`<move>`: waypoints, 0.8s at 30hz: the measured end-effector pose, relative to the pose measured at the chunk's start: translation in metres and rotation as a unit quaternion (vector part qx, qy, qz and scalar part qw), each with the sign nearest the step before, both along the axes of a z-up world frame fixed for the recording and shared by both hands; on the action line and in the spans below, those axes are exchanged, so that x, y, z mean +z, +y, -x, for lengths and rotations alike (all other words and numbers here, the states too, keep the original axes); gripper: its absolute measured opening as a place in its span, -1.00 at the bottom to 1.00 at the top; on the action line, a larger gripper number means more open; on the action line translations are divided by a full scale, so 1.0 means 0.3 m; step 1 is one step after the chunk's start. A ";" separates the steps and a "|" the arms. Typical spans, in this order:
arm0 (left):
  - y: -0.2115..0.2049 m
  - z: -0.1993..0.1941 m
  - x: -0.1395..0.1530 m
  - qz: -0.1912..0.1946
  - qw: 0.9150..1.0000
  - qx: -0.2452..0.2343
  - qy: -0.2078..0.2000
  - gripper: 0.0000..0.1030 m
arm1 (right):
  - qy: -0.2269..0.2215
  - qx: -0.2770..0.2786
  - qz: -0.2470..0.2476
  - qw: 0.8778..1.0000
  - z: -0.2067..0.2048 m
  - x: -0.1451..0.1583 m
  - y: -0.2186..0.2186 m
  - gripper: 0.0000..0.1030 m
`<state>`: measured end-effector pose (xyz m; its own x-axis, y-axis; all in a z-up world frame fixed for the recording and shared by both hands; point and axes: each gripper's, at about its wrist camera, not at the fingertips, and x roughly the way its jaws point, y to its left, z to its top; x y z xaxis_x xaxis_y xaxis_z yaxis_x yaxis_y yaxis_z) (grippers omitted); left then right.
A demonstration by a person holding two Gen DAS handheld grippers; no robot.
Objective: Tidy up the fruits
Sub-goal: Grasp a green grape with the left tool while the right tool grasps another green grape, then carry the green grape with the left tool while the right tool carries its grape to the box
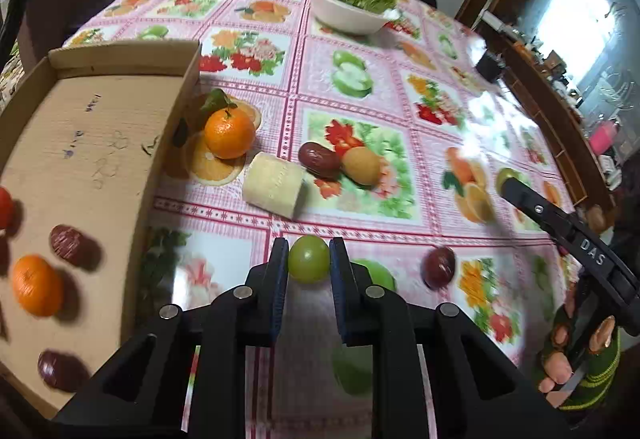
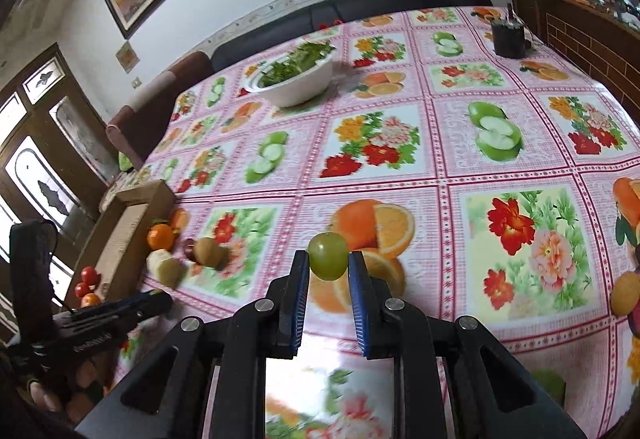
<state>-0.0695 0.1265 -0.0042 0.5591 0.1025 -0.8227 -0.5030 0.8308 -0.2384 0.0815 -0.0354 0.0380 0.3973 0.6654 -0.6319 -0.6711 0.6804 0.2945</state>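
My left gripper (image 1: 309, 259) is shut on a green grape (image 1: 309, 260) above the fruit-print tablecloth, just right of the cardboard box (image 1: 176, 107). The box holds an orange (image 1: 37, 290), dark red dates (image 1: 66, 241) and a red fruit (image 1: 5, 207). My right gripper (image 2: 328, 259) is shut on another green grape (image 2: 328, 256); it also shows at the right of the left wrist view (image 1: 508, 181). On the cloth lie an orange with a leaf (image 1: 229, 133), a pale peeled chunk (image 1: 273, 184), a date (image 1: 318, 160), a brown kiwi (image 1: 362, 166) and a dark plum (image 1: 439, 266).
A white bowl of greens (image 1: 348, 5) stands at the far side of the table. A dark cup (image 2: 508, 35) stands at the far right. A wooden sideboard (image 1: 560, 111) runs along the right. More fruit (image 2: 626, 293) lies at the right edge of the right wrist view.
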 end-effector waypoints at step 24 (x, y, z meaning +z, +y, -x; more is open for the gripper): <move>0.116 0.321 0.175 -0.051 0.995 0.073 -0.044 -0.66 | -0.021 0.117 -0.015 0.993 0.330 0.095 0.205 -0.61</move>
<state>-0.1658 0.1615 0.0483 0.6017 0.2681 -0.7524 -0.6005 0.7729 -0.2048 -0.0175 0.0262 0.0665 0.2548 0.7606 -0.5971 -0.8218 0.4958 0.2809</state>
